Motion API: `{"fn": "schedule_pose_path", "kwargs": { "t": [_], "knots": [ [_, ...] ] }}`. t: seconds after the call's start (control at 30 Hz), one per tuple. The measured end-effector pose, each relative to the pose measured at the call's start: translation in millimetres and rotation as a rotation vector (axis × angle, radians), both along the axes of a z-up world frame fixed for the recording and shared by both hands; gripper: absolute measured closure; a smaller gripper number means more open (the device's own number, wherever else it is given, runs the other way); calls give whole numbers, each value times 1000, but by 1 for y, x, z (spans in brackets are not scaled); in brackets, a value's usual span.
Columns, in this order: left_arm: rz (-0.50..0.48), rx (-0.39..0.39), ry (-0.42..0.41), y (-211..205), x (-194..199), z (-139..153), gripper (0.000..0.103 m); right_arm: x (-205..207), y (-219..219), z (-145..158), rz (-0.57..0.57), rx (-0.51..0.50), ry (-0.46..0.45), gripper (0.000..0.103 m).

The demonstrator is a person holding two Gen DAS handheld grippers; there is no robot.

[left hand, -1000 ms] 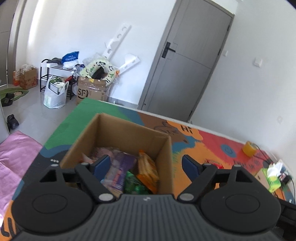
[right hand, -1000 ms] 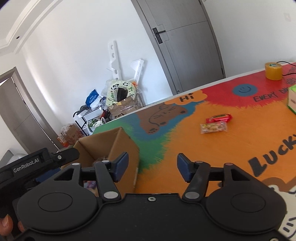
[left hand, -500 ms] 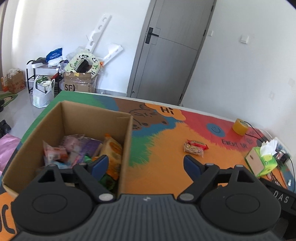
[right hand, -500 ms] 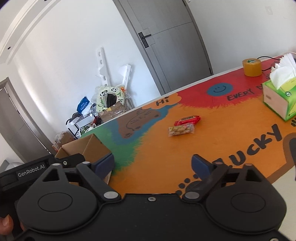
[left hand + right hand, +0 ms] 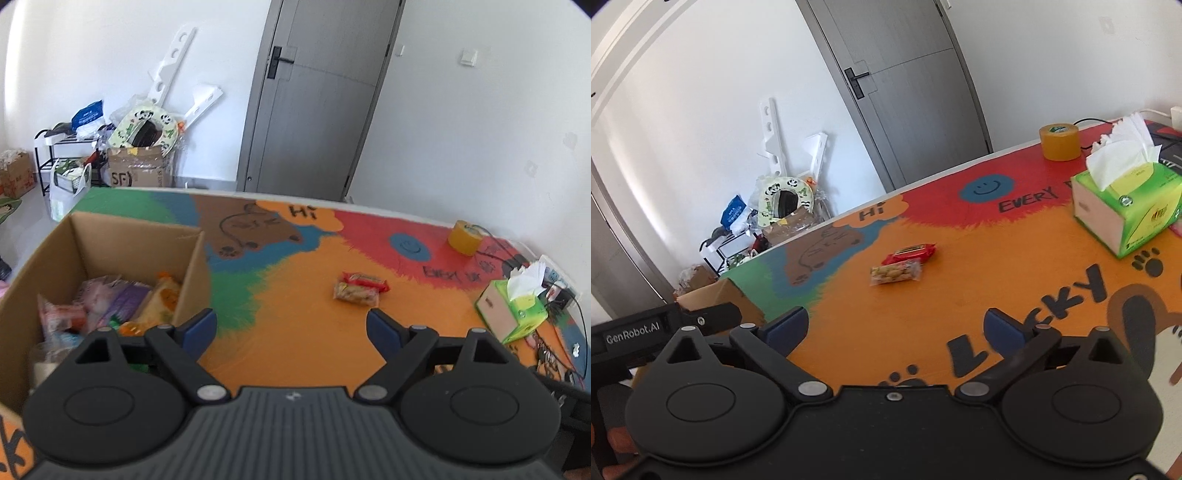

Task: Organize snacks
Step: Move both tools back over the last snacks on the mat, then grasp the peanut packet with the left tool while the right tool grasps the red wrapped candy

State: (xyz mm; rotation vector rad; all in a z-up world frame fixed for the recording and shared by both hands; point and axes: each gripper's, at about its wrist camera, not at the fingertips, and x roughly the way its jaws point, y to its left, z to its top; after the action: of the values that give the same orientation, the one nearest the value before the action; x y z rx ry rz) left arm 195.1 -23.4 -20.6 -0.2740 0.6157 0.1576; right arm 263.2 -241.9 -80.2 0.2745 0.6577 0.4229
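While the right gripper (image 5: 894,328) is opening with nothing between its jaws, the left gripper (image 5: 291,326) is hanging wide and empty, snack packets (image 5: 357,288) lying at its 1 o'clock.

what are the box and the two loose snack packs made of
Box: plain brown cardboard, matte, with raw cut edges at the rim.
Red pack: likely glossy plastic film, with a sheen and crimped ends.
Clear pack: see-through plastic film, since pale pieces show through it. Blur hides finer detail.
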Motion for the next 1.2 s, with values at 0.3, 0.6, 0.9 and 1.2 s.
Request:
{"fn": "schedule_pose_path", "kwargs": {
  "t": [0.3, 0.6, 0.9, 1.2],
  "knots": [
    [23, -14, -23, -7, 40, 4, 16, 30, -20, -4, -8, 24, 35, 2],
    [25, -42, 28, -11, 84, -9, 17, 70, -16, -1, -5, 9, 56, 15],
    [22, -44, 76, -27, 121, -26, 18, 102, -13, -7, -5, -27, 77, 25],
    [-14, -36, 146, -49, 154, -53, 18, 123, -30, -25, -60, -8, 126, 26]
  ]
}}
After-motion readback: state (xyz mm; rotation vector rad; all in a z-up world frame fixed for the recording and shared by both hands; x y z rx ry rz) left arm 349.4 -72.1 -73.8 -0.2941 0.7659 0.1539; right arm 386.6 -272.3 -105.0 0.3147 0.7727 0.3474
